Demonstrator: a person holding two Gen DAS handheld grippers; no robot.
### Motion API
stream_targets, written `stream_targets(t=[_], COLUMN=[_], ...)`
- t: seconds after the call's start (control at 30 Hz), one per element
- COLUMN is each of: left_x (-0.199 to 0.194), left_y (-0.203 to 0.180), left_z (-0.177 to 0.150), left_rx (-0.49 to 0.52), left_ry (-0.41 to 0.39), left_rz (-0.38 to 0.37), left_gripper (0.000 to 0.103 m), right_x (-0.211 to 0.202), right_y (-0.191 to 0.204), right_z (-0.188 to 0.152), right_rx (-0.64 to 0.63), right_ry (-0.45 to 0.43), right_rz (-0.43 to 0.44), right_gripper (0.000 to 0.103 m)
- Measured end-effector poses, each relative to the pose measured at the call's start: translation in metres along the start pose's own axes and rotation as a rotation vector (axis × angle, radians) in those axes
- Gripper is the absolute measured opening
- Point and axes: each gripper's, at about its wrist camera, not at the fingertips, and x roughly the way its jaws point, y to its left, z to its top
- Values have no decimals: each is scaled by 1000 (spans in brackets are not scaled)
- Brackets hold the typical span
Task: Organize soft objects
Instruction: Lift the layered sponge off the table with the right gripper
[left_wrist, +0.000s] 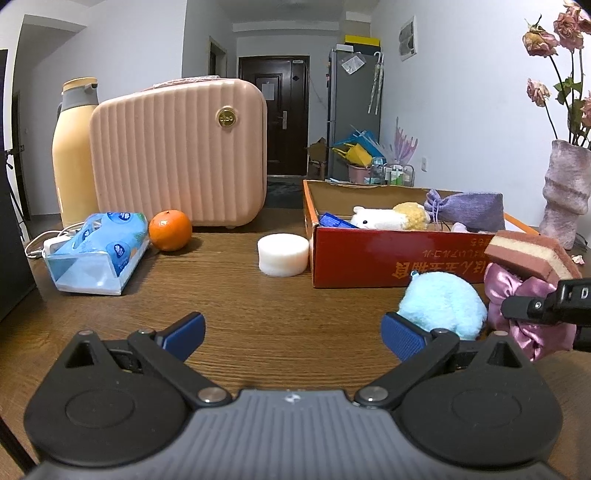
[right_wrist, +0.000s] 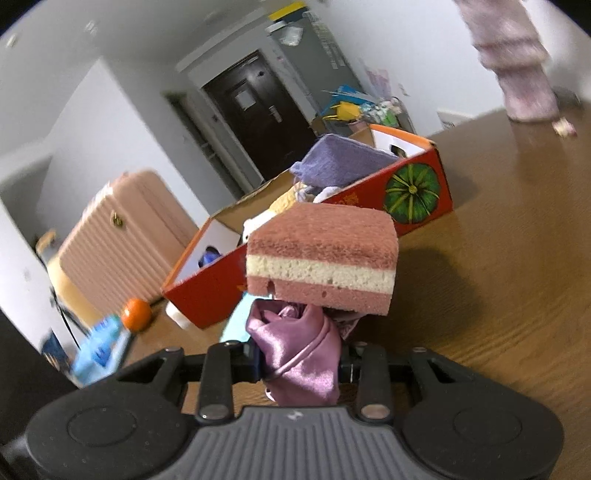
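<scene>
Pink satin scrunchie (right_wrist: 299, 354) clamped in right gripper (right_wrist: 301, 363), sponge (right_wrist: 321, 254) atop.

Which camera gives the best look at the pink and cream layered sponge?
The right wrist view: the sponge fills the middle, its three layers clear, resting on the pink satin cloth that the right gripper is shut on. The left wrist view shows it only small, at the right edge.
</scene>
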Motion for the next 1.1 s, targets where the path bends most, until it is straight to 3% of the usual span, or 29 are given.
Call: stream_targets(t=[0.27, 0.6, 0.7, 0.77, 0.83, 0.9, 0.97, 1.1], left_x=[-1, 3, 3, 3, 2, 3, 3, 2], left_y=[-2, 1, 1, 1, 1, 1, 0, -2], left_z=[0, 1, 1, 1, 1, 1, 1, 1], left_rx=[14, 5, 8, 6, 5, 5, 5, 10], left_ry=[-19, -9, -10, -8, -6, -3, -1, -4], left_rz=[28, 46, 42, 37, 32, 26, 19, 6], left_gripper=[103, 103, 103, 103, 103, 103, 103, 103], right_x=[3, 10, 13, 10, 5, -2, -7, -11], right_y=[18, 8, 9, 10, 13, 16, 19, 29], right_z=[-1, 1, -2, -3, -3, -2, -2, -1], right_rx=[-310, -321, -332, -341, -353, -367, -386, -460], right_ry=[17, 69, 93, 79, 37, -6, -53, -136], right_rz=[-101, -118, -129, -145, -160, -170, -184, -229], right_gripper=[32, 35, 47, 72, 85, 87, 96, 97])
